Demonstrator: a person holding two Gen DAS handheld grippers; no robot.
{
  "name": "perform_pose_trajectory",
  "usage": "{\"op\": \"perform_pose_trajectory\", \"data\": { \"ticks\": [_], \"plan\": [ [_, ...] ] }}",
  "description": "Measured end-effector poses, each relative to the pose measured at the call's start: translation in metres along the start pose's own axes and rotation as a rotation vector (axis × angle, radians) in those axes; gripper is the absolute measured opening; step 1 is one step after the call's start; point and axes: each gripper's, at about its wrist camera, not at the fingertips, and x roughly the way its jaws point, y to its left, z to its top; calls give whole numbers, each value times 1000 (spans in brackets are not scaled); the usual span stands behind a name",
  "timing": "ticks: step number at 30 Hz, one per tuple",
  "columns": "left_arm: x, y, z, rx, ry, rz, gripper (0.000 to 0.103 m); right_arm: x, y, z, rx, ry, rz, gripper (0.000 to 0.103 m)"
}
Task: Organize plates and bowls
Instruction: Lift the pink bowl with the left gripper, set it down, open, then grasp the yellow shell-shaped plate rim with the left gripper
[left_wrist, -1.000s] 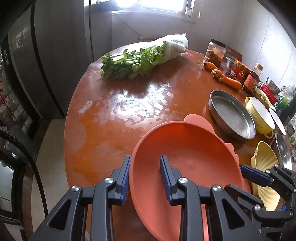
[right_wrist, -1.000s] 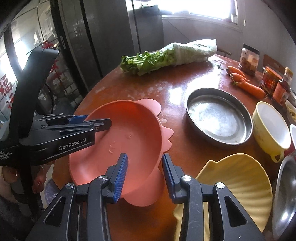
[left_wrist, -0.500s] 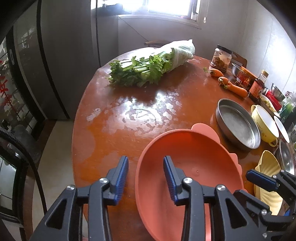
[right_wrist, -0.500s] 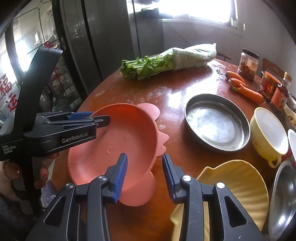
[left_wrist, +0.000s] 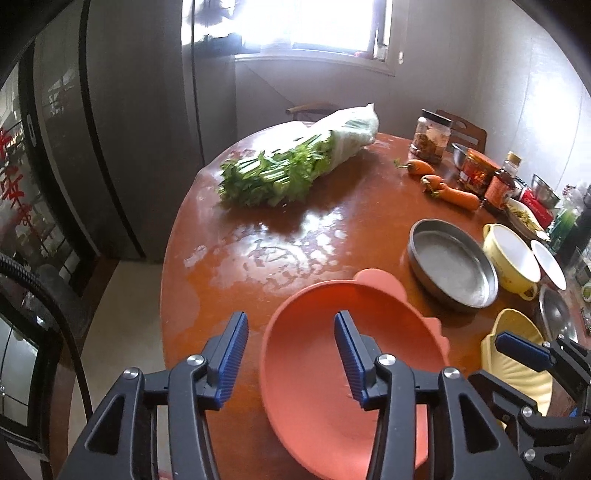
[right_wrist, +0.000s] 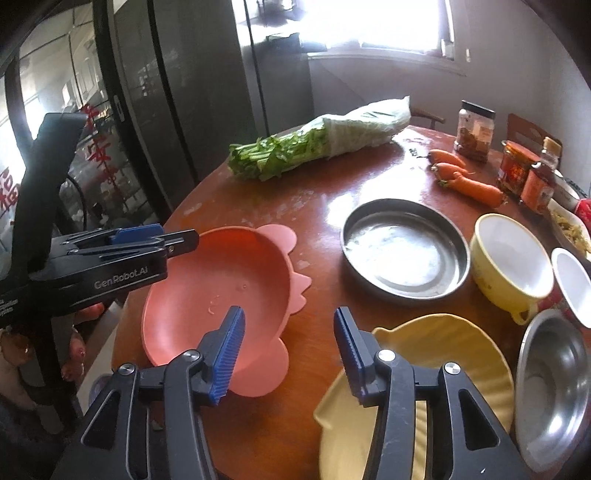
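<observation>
Left wrist view: your left hand-held gripper (left_wrist: 290, 354) straddles the near rim of the coral plate (left_wrist: 332, 373); its jaws are opening and the pads no longer press the rim.
Coral plate: it lies on the bench (left_wrist: 280, 236) at the near edge, probably set there to begin a stack.
Right hand-held gripper (right_wrist: 288, 354): at the coral plate's right edge, one pad over the plate, the other over bare bench; jaws opening, nothing pinched.
Yellow shell plate (right_wrist: 436, 362): just right of the coral plate, likely your next piece.
Steel pan (right_wrist: 404, 247): beyond the coral plate, to its right.
Yellow bowl (right_wrist: 511, 258): farther right again.
Greens (right_wrist: 317, 147): well beyond the coral plate, clear of the dishes.
</observation>
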Motion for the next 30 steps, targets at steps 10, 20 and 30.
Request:
{"op": "perform_pose_trajectory", "data": {
  "ticks": [10, 20, 30],
  "plan": [
    [-22, -35, 1, 53, -37, -42, 56, -30, -22, -7, 38, -57, -58, 61],
    [-35, -76, 3, 116, -61, -81, 61, -65, -43, -11, 50, -122, -148, 67],
    [-40, -120, 0, 189, -64, -114, 61, -87, -69, -25, 89, -152, -177, 69]
  ]
}}
